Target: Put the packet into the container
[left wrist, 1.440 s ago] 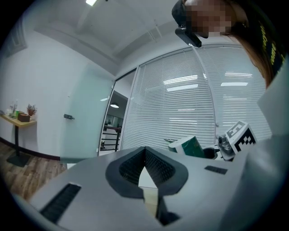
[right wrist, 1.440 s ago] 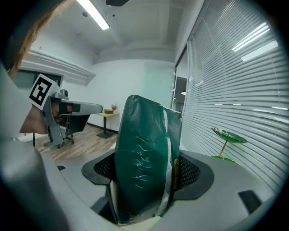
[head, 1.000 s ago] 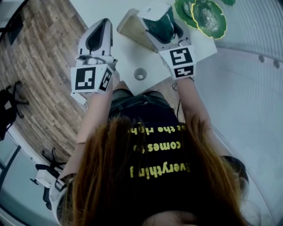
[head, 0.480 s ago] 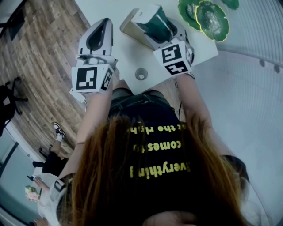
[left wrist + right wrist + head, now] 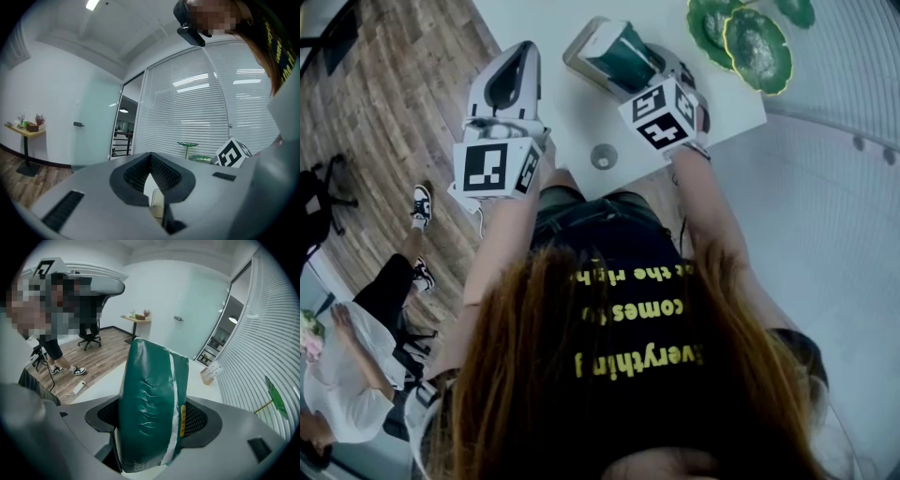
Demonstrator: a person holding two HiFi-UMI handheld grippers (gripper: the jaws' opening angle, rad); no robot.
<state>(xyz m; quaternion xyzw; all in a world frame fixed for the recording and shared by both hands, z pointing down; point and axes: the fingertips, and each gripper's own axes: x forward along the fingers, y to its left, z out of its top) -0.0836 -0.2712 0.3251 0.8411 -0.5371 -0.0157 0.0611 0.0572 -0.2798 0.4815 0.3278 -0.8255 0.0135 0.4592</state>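
Observation:
A dark green packet (image 5: 625,53) with a pale side stripe stands upright between the jaws of my right gripper (image 5: 628,64), which is shut on it. In the right gripper view the packet (image 5: 152,380) fills the middle, and the right gripper (image 5: 152,427) clamps its lower part. Behind the packet lies a beige container (image 5: 579,47), mostly hidden, over the white table (image 5: 567,122). My left gripper (image 5: 523,49) hovers to the left of it at the table's edge, shut and holding nothing. Its jaws meet at the tip in the left gripper view (image 5: 150,157).
Green scalloped dishes (image 5: 757,37) sit at the table's far right corner. A small clear glass (image 5: 603,157) stands near the front edge. Wooden floor lies to the left, where a person (image 5: 356,366) stands. A card holder (image 5: 212,372) rests further along the table.
My right gripper has swung left and tilted with the packet, over the beige container. A person has walked into view at the lower left. The left gripper has barely moved.

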